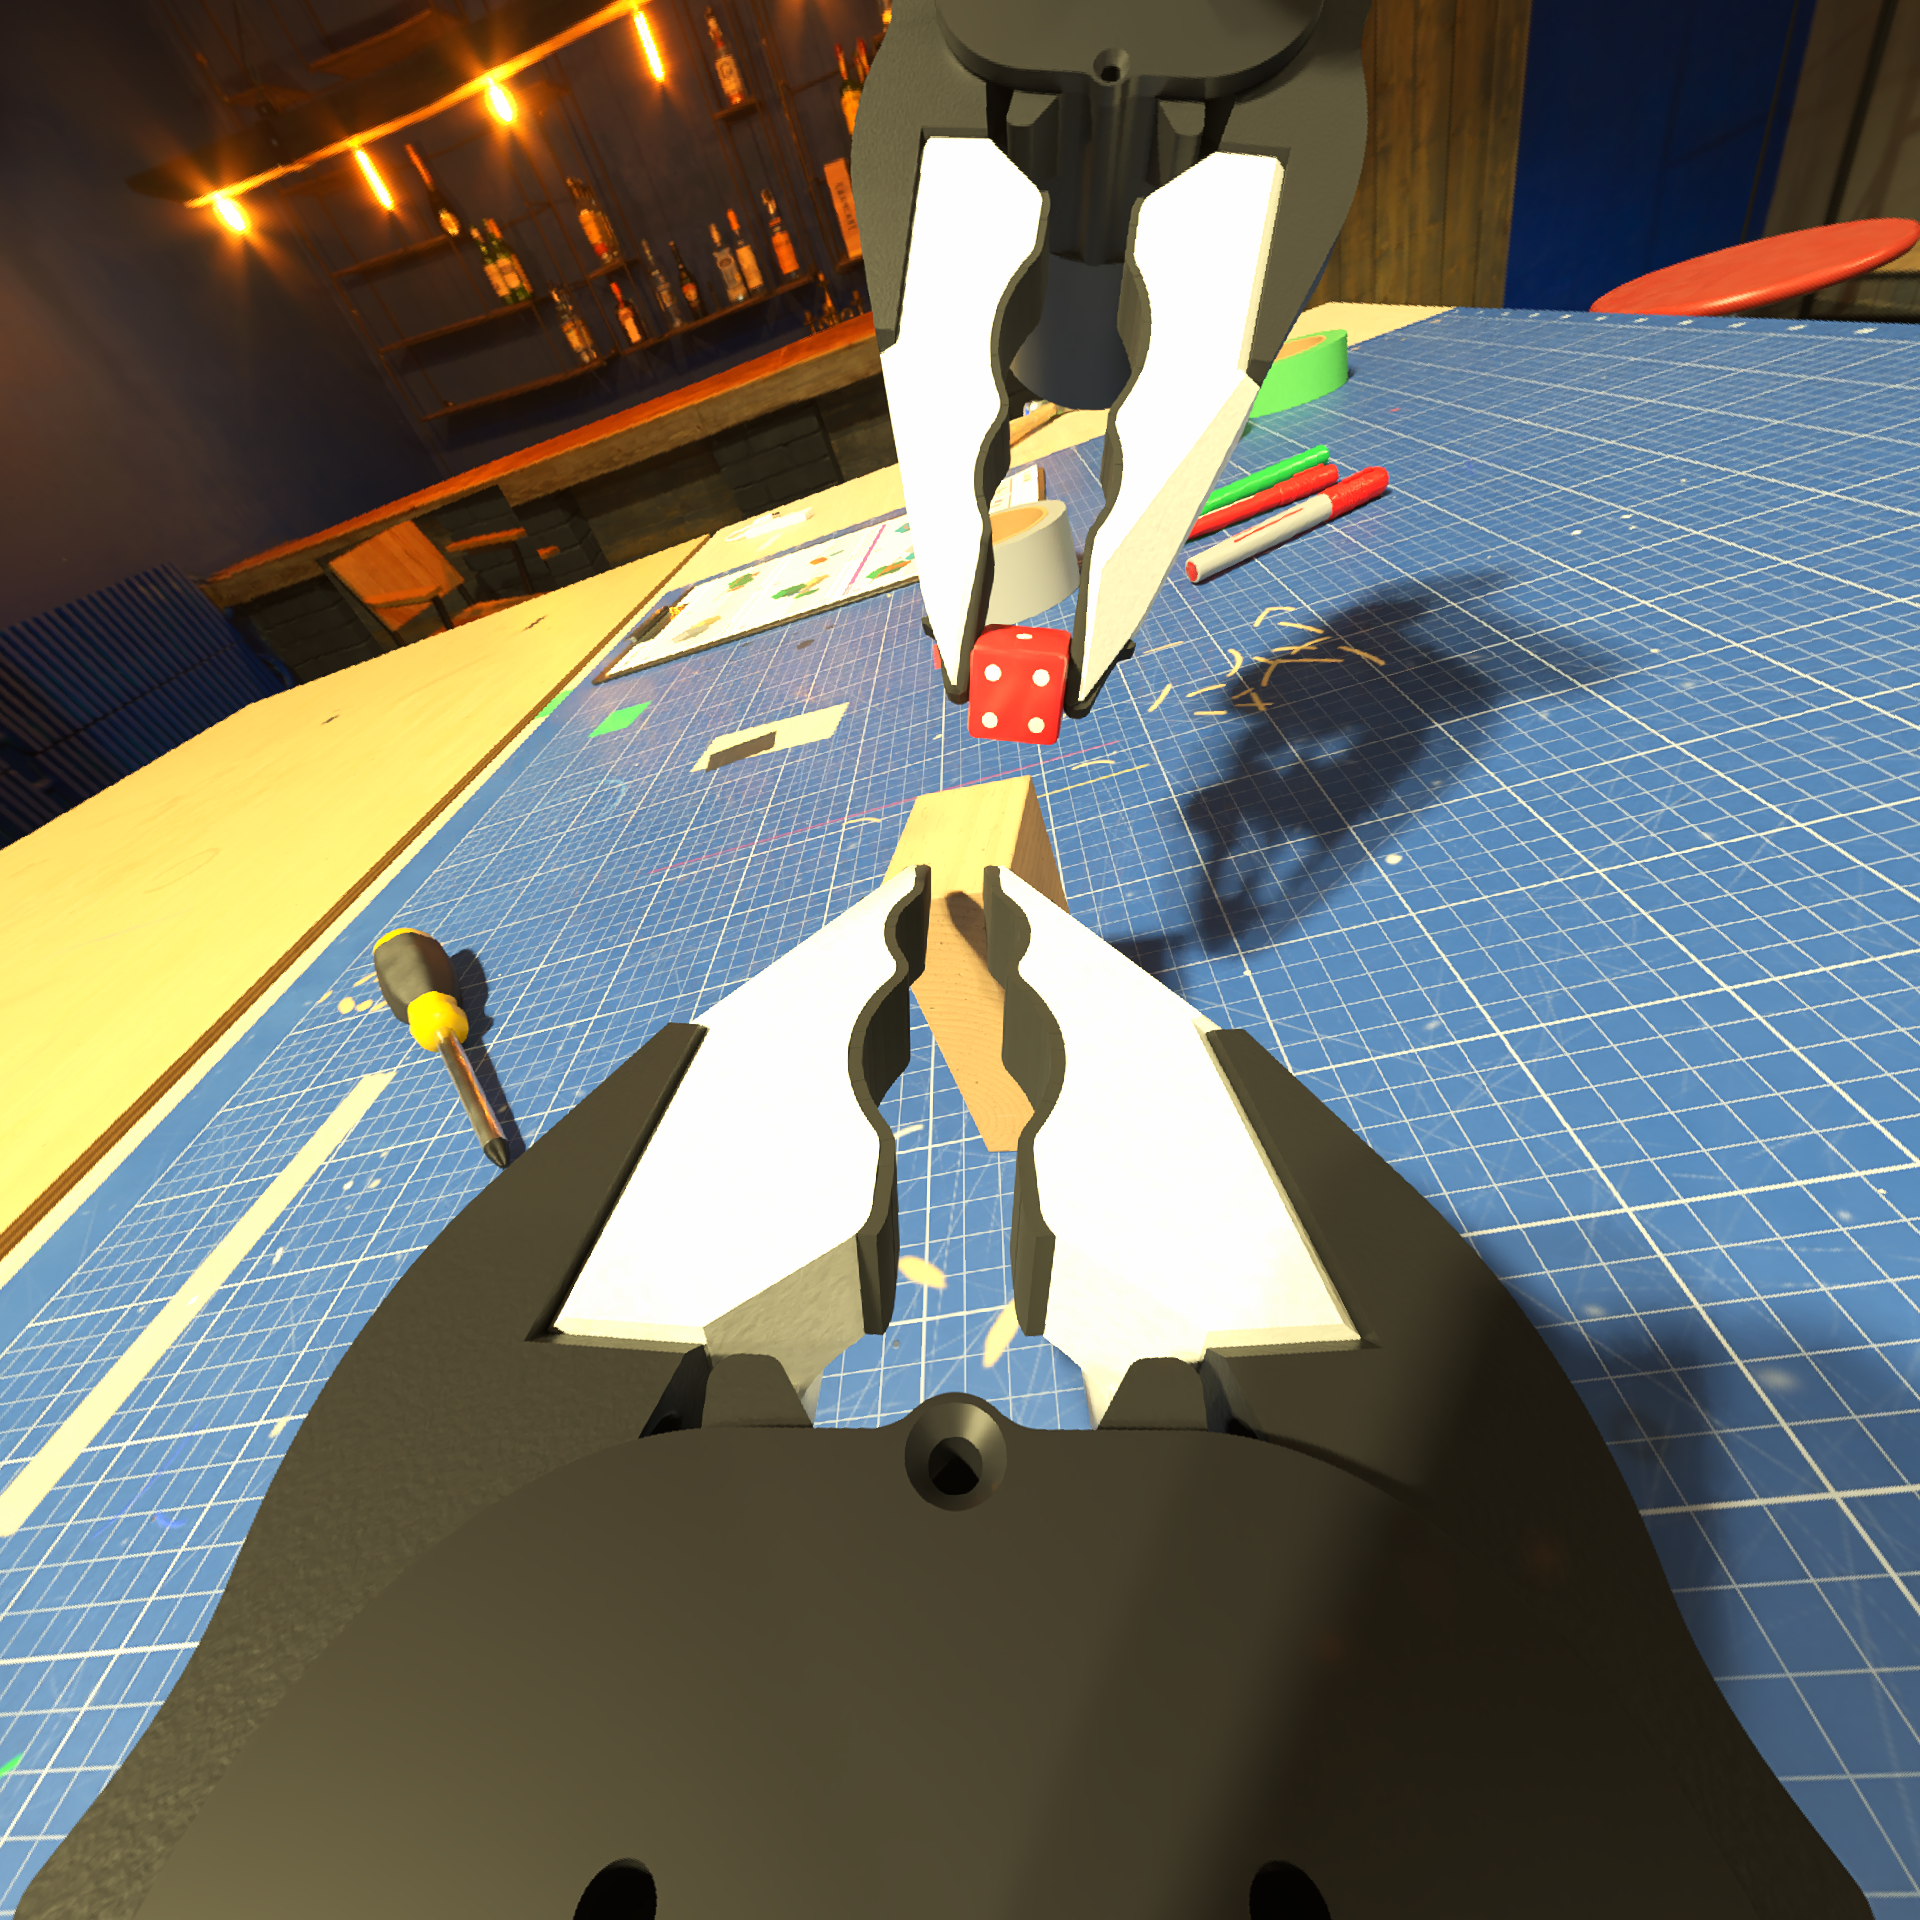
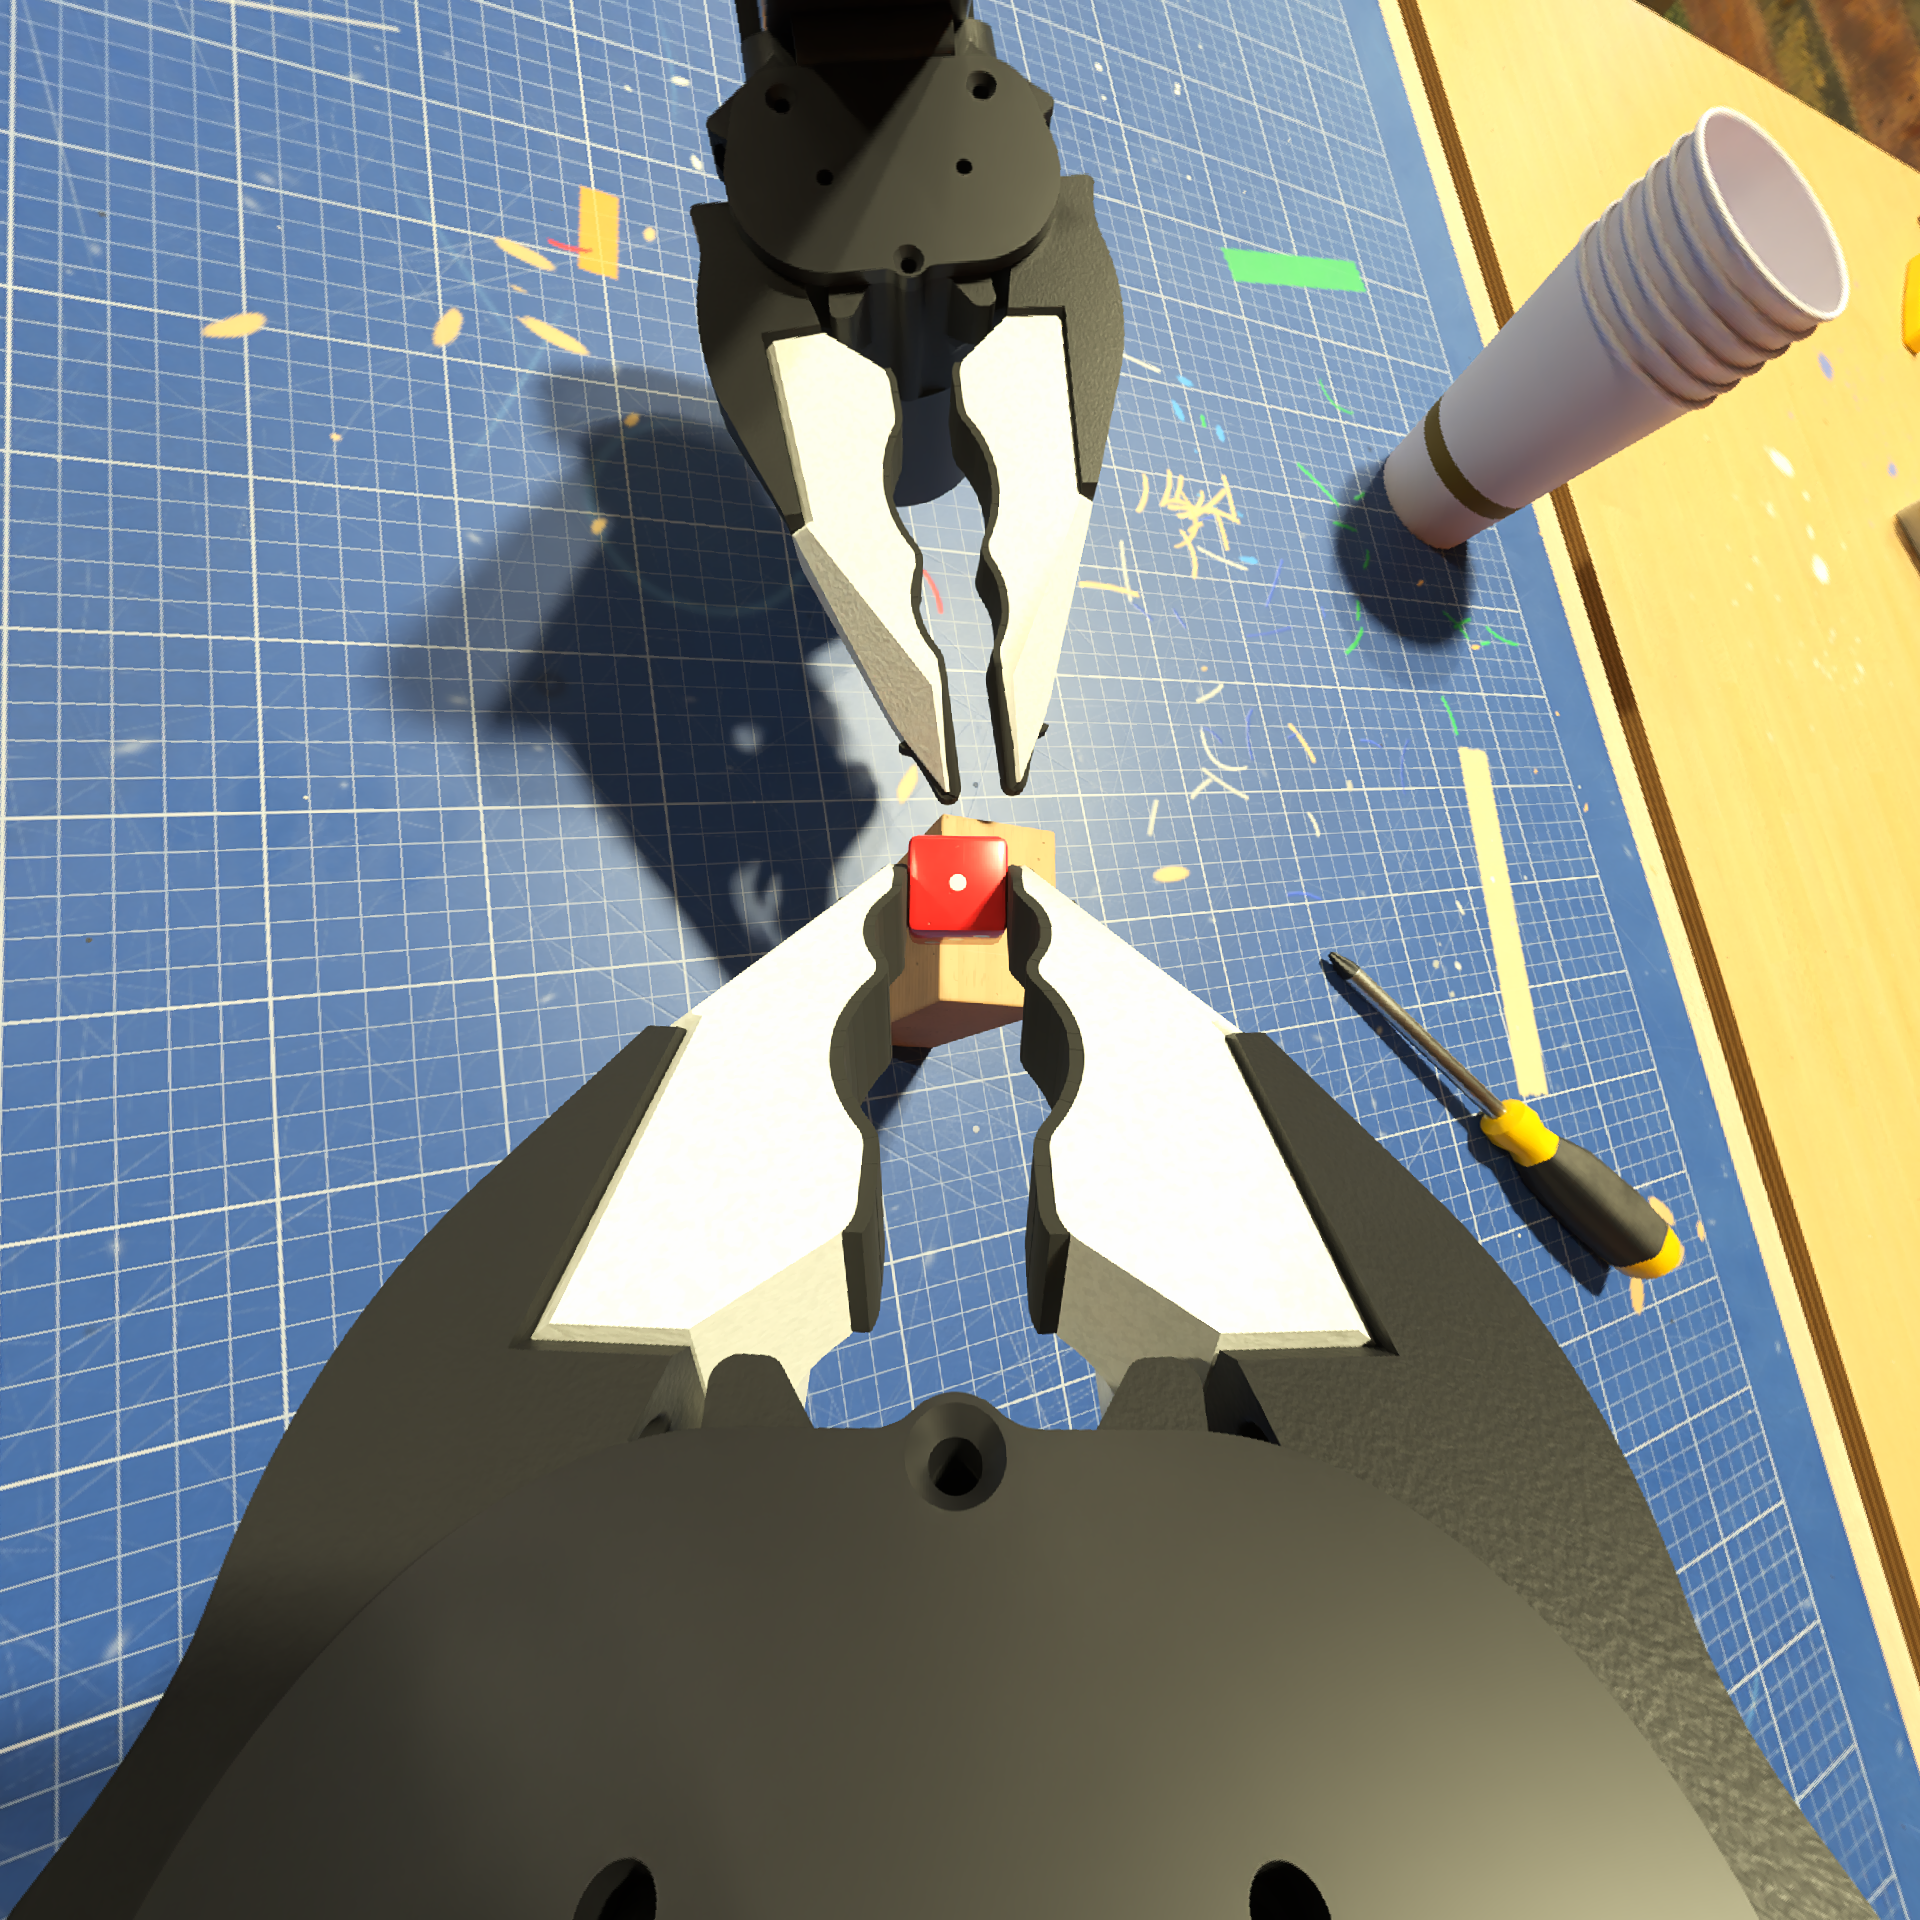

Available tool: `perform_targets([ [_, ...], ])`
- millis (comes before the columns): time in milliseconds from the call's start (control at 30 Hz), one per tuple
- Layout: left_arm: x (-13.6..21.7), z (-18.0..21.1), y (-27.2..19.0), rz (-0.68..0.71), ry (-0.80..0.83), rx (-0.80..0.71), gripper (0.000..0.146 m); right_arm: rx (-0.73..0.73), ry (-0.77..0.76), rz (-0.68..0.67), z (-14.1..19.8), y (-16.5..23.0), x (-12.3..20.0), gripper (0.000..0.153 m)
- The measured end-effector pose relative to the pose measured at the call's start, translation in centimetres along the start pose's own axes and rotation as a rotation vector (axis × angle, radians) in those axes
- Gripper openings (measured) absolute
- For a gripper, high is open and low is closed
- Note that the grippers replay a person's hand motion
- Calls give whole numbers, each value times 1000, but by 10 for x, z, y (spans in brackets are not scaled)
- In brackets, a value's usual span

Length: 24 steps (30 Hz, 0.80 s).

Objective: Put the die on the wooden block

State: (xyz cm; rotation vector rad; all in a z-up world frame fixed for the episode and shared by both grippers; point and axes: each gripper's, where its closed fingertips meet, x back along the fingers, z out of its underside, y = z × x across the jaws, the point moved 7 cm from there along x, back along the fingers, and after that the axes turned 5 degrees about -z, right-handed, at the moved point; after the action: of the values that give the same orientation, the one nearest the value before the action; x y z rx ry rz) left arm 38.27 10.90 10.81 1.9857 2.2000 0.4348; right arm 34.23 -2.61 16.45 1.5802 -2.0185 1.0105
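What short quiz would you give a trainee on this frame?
1. True or false: the die already rests on the wooden block.
2. Short answer: which gripper is shut on the die?
3. Multiple choice: the tool lying on the blue mat is A a hammer, B a screwdriver, C pliers.

Key:
1. False. The left wrist view shows it held clear above the block.
2. The right gripper.
3. B.
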Motion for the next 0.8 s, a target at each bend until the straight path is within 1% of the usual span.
perform_targets([
  [800, 0, 0, 0, 5, 2, -3, 10, 13, 17, 2, -2, -1, 0, 18],
])
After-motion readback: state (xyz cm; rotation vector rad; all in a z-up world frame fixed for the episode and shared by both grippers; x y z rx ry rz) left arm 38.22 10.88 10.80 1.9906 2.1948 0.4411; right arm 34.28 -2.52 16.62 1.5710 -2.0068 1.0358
